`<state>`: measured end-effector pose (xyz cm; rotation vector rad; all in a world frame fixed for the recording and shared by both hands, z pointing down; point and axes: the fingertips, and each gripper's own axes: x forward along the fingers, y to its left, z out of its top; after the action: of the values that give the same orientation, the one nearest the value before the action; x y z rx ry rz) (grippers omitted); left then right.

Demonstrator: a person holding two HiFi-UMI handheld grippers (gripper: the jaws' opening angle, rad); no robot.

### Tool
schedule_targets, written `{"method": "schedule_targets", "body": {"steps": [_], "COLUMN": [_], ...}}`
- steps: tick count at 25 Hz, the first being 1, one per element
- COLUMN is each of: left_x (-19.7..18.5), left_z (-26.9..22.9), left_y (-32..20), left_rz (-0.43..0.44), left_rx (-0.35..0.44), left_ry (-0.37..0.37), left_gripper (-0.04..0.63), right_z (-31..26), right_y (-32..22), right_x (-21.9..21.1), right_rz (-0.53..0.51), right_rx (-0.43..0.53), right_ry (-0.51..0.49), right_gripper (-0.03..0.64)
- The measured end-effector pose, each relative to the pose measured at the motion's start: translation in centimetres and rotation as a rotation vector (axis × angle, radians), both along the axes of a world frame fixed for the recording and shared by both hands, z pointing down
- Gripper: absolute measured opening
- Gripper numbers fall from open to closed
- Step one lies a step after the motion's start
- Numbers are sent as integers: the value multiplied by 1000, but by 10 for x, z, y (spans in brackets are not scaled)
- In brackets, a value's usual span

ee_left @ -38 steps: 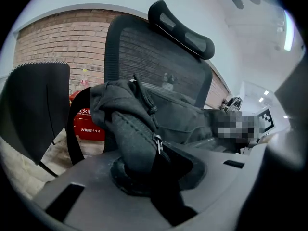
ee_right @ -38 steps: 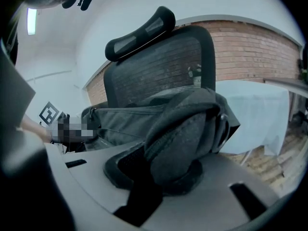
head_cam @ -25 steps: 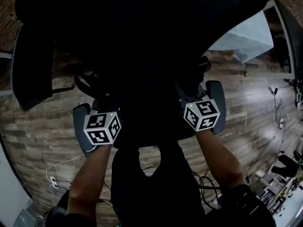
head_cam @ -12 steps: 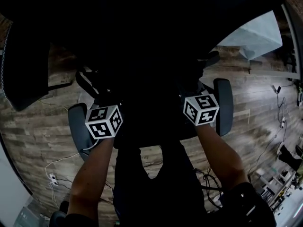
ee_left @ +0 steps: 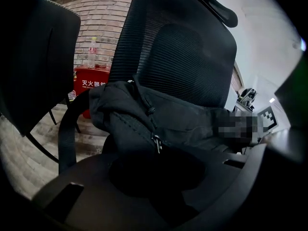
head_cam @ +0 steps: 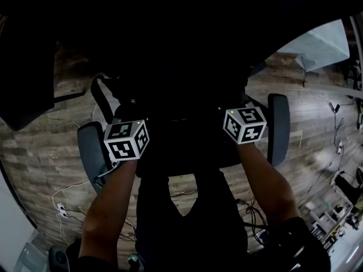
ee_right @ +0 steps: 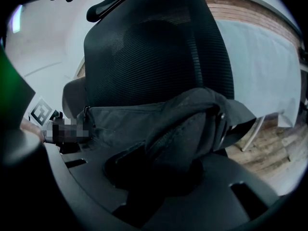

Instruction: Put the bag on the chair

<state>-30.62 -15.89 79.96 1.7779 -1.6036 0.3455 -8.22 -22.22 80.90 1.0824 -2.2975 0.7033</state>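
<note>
bag (ee_left: 183, 121) spans crosswise before chair (ee_left: 192, 57) back (left tongs (ee_left: 154, 177) and right tongs (ee_right: 159, 177) gripping its ends).

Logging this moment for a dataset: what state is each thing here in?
chair: upright
bag: gripped at both ends, in front of the chair's back
left gripper: shut on bag fabric
right gripper: shut on bag fabric
bottle: upright, on the red box

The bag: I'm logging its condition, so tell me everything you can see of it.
The bag is soft black fabric with a zipper, a metal pull and a strap at one end. The left tool and right tool pinch its two ends, holding it across before the mesh-backed chair. Whether it already rests on the chair is unclear.
</note>
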Motion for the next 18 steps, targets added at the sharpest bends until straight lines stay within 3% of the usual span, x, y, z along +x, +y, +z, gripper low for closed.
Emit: {"method": "schedule_targets", "body": {"steps": [18], "left_x": [-12], "left_z": [16], "left_y": [-3], "left_rz": [-57], "left_rx": [-13], "left_ry": [7], "left_gripper": [176], "right_z": [19], "right_y": [-8], "right_x": [2], "right_rz": [8], "right_rx": [-14], "right_ry": [-3], "right_gripper": [130]}}
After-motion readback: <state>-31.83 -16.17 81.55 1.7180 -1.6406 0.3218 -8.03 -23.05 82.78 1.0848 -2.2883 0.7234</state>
